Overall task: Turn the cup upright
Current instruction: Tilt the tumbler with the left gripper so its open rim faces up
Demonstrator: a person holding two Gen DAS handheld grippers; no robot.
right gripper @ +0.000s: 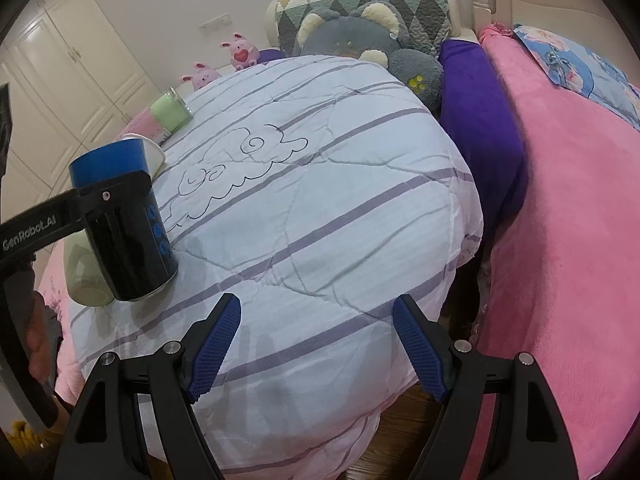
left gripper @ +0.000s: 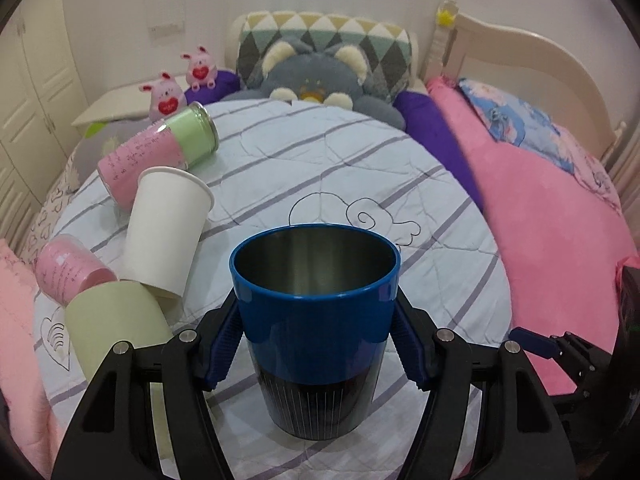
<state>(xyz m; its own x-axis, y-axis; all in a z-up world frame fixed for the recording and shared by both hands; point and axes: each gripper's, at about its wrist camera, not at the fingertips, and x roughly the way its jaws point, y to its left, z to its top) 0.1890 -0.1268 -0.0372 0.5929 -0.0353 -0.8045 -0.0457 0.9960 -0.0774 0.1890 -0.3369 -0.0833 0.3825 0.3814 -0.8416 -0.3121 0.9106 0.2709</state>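
The blue cup is stood upright on the striped quilt and is clamped by the left tool. The right tool is held spread and empty above the quilt.

Left black tool, blue-padded fingers clamped either side; right black tool fingers spread wide, holding nothing.

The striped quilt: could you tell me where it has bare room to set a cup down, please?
The striped quilt is bare around the cloud drawing and from there to the purple blanket. Its left side is crowded: the blue cup in the left gripper, white paper cup and two pink-green tumblers. The right gripper is open.
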